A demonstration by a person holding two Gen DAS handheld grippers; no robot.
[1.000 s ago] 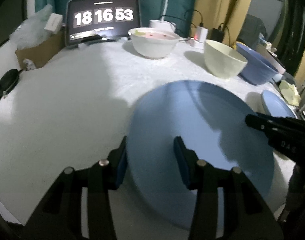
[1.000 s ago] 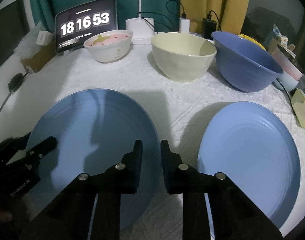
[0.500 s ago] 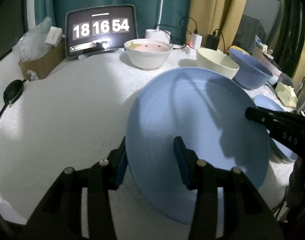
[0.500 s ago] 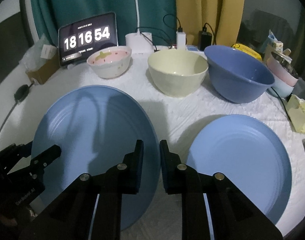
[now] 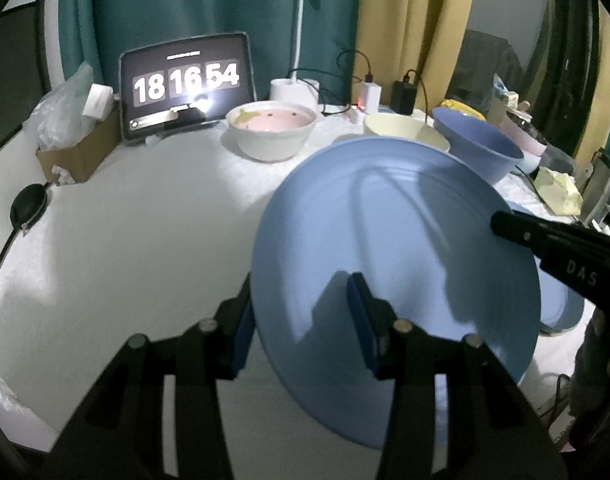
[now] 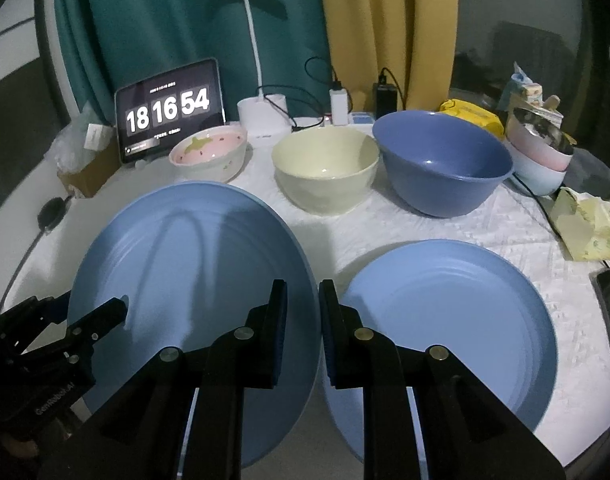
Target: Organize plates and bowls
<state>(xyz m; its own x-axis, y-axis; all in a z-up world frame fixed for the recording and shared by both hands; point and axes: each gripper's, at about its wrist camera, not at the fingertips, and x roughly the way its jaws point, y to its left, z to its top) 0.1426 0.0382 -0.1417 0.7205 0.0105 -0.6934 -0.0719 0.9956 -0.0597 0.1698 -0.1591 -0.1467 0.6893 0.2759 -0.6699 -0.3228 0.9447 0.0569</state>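
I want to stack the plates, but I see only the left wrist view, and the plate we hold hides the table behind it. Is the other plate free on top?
Observer: Yes. In the right wrist view the second blue plate lies flat on the white cloth, with nothing on it.
Operator: Does the right tool grip our plate well?
Observer: The right tool has one finger on each side of the rim of the held plate and is shut on it.
Operator: Is the cream bowl empty?
Observer: Yes, the cream bowl shows a bare inside.
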